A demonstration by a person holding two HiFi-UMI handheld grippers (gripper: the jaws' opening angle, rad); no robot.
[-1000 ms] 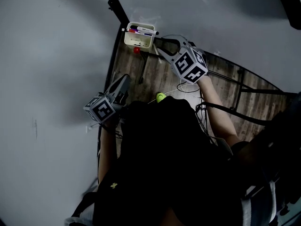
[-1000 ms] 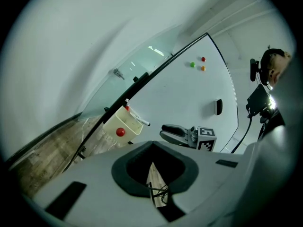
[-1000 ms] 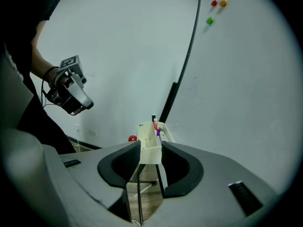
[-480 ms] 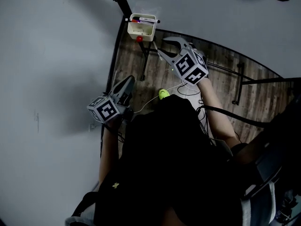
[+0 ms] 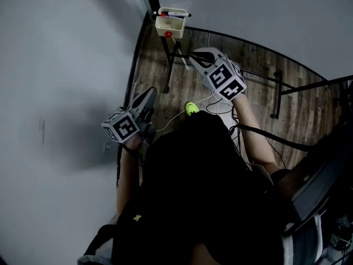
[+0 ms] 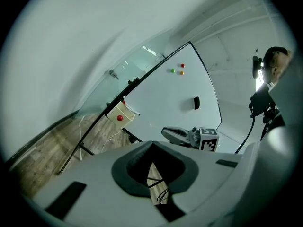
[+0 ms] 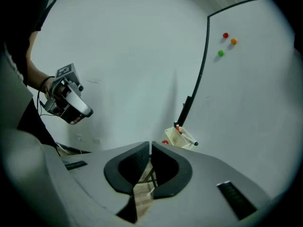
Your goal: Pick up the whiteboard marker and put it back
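The whiteboard markers (image 5: 176, 14) lie in a small cream box (image 5: 170, 26) that hangs at the bottom of the whiteboard (image 7: 255, 79). The right claw (image 7: 150, 144) has just been closing. It is narrow, with a thin gap and nothing in it. The left claw (image 6: 151, 143) is pinched together, empty. Both are well apart from the box.

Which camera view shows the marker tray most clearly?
The right gripper view: the tray is unblocked, with markers sticking out. The head view shows it small, from above; the left gripper view, small, side-on.
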